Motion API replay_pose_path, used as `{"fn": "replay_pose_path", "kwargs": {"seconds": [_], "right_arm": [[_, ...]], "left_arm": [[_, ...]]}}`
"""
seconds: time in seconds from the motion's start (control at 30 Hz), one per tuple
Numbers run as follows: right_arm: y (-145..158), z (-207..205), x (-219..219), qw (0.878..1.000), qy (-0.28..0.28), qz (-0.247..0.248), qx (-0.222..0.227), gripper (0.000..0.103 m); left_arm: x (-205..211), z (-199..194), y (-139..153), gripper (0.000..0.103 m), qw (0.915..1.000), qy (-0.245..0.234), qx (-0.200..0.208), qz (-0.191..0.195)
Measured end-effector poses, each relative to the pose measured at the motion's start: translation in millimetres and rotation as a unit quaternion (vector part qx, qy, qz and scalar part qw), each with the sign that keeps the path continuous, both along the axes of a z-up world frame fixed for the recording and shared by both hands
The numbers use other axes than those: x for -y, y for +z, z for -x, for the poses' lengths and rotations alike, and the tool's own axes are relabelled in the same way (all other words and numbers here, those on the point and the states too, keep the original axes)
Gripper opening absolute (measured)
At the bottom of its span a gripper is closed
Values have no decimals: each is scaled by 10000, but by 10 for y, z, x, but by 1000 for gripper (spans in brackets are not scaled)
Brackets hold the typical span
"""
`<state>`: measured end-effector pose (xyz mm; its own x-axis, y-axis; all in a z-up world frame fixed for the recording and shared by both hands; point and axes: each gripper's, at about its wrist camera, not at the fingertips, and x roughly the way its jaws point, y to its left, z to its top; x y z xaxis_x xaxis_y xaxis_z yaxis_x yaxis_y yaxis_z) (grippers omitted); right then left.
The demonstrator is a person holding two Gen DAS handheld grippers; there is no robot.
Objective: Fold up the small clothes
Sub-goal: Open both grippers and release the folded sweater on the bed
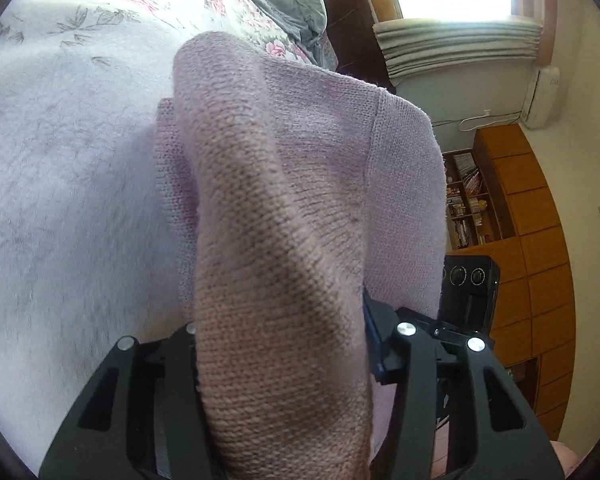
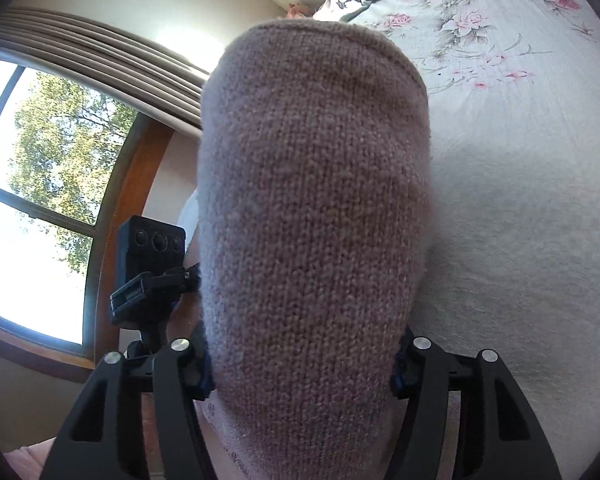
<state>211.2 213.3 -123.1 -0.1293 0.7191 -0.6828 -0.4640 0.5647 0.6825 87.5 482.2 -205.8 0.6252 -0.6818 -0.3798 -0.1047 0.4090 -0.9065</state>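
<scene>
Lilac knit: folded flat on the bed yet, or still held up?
Held up, not laid flat. The lilac knit drapes over both the left gripper and the right gripper, bunched between their fingers, with the floral bedspread behind.

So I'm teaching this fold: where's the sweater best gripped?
Probably at its two outer edges, one gripper per side, each coming from below. The sweater already hangs draped over the left gripper and the right gripper; its shoulder seam marks a sleeve side.
</scene>
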Motion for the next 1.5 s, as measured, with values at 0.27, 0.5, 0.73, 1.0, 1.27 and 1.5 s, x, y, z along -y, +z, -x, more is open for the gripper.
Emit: {"fn": "replay_pose_path", "kwargs": {"seconds": [0.27,0.5,0.73,1.0,1.27,1.5], "right_arm": [[536,108,569,9986,-14,-522,87,59],[868,123,1733,9981,-396,-477,-13,59],[330,-47,2621,9948,-956,59,-355,61],[-88,-153,2803,9896,-1129,-563,-689,69],[253,234,3108,9939,-994,-313,-360,82],[191,732,3281,9958,-876,67,-258,81]], "left_arm": [[532,91,588,42,9977,-205,617,204],[1641,-108,927,42,9959,-675,519,295],[2511,-391,529,46,9947,-972,59,-341],[2619,-487,350,59,9937,-666,71,-900],[2407,159,946,62,9883,-27,176,-1517],[2611,647,1189,63,9769,108,227,-2124]]}}
